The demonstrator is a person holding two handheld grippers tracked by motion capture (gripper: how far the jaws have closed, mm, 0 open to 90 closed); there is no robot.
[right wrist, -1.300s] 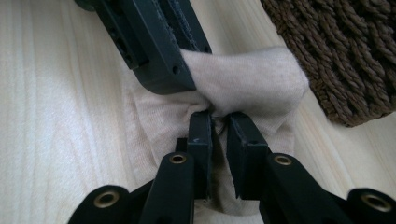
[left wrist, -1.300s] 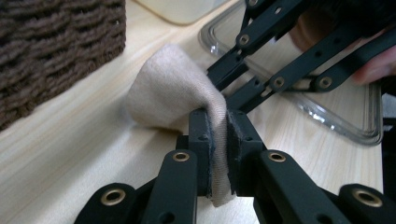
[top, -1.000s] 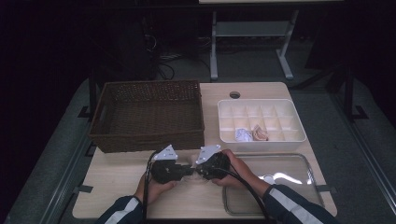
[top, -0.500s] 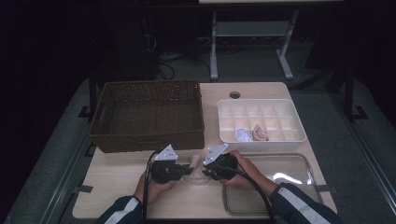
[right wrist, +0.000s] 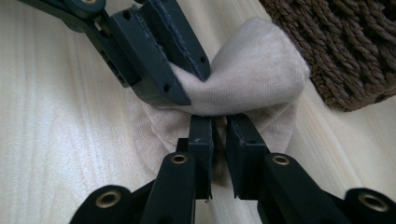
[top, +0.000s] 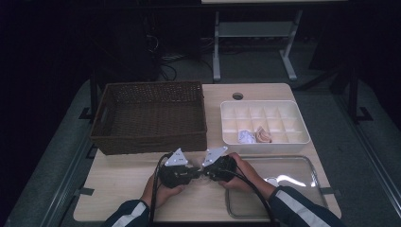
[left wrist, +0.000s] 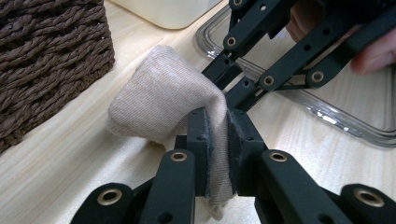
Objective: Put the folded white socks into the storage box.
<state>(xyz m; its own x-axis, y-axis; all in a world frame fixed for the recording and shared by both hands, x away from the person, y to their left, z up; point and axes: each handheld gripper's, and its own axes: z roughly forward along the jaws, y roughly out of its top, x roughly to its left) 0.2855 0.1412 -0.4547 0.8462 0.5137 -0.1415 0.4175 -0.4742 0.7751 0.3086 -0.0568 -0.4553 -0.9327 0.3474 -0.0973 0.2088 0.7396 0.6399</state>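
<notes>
From the high view, the person's two hands meet at the near middle of the bench (top: 118,179), the left gripper (top: 189,173) and the right gripper (top: 206,173) pointing at each other, tips almost touching, just in front of the brown wicker basket (top: 149,116); what lies between the tips is too small to make out here. A white divided tray (top: 265,124) sits behind the right hand with two small crumpled things in its front compartments, and a clear shallow tray (top: 279,187) lies on the bench beside the right forearm. In the left gripper view, the left gripper (left wrist: 218,135) has its jaws drawn narrow on a beige sock (left wrist: 159,107): a fold of the cloth runs down between the pads and pokes out below them, while the bulk of the sock bulges up and to the left, resting on the wood near the basket. The right gripper (left wrist: 224,79) comes in from the top, its jaws meeting the same cloth just beyond. In the right gripper view, the right gripper (right wrist: 219,133), whose jaws have just been closing, has them pinched narrow on the sock (right wrist: 252,79) at its waist, and the left gripper (right wrist: 187,79) clamps the cloth from the upper left, right above; the sock's rounded end swells toward the basket's corner.
</notes>
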